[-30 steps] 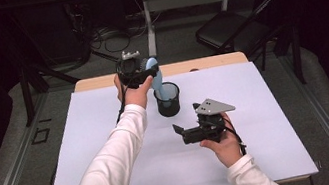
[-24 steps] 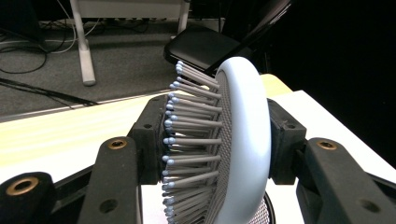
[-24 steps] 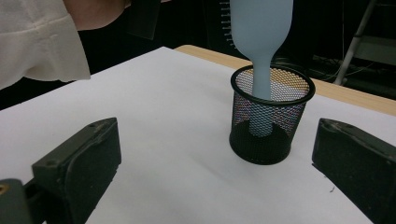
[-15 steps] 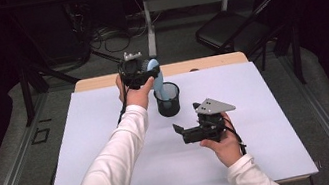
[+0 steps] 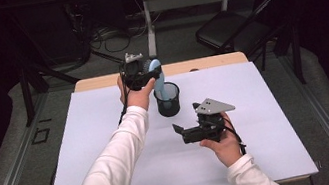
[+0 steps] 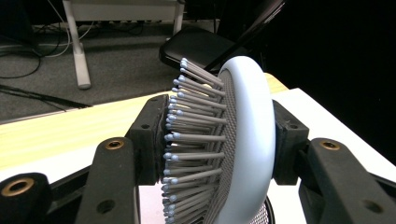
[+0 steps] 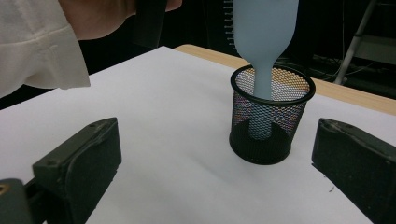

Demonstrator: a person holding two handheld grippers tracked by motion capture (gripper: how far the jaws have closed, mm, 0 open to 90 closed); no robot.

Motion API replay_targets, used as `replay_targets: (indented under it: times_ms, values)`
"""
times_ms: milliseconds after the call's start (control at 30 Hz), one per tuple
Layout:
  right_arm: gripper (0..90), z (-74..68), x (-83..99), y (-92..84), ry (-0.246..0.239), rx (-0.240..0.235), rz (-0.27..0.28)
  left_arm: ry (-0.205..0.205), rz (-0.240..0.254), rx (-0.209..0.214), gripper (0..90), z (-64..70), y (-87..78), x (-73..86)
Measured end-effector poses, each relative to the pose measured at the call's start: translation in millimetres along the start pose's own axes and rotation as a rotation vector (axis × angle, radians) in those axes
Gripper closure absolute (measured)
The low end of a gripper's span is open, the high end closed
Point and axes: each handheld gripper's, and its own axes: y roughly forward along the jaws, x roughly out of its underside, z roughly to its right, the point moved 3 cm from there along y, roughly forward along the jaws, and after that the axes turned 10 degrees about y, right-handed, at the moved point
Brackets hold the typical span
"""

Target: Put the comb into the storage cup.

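Left tongs [image 5: 148, 71] grip hairbrush [image 5: 158, 76] — handle in mesh cup [image 5: 167, 99].

Even overhead light falls on the white table [image 5: 108, 132], which is bright while the room around it sinks into near black. Shadows under the mesh cup [image 7: 271, 122] are soft and short. The high view is slightly soft; in the left gripper view the hairbrush [image 6: 243, 140] bristles are sharp, the background blurred

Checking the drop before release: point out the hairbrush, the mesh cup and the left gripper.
hairbrush [image 7: 264, 28], right gripper view, back of head.
mesh cup [image 7: 272, 140], right gripper view, side wall.
left gripper [image 6: 219, 140], left gripper view, between fingertips.
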Motion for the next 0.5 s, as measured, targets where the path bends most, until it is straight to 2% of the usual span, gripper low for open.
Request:
replay_targets:
  times_ms: [300,500]
  values:
    - [0.9,2.1,-1.0,-1.4,0.007,0.003,0.005,-0.011,0.003,0.014,48.0,1.2,1.3,0.3]
    - [1.0,2.7,-1.4,-1.7,0.009,0.004,0.008,0.020,0.005,0.026,47.1,6.8,3.3,0.2]
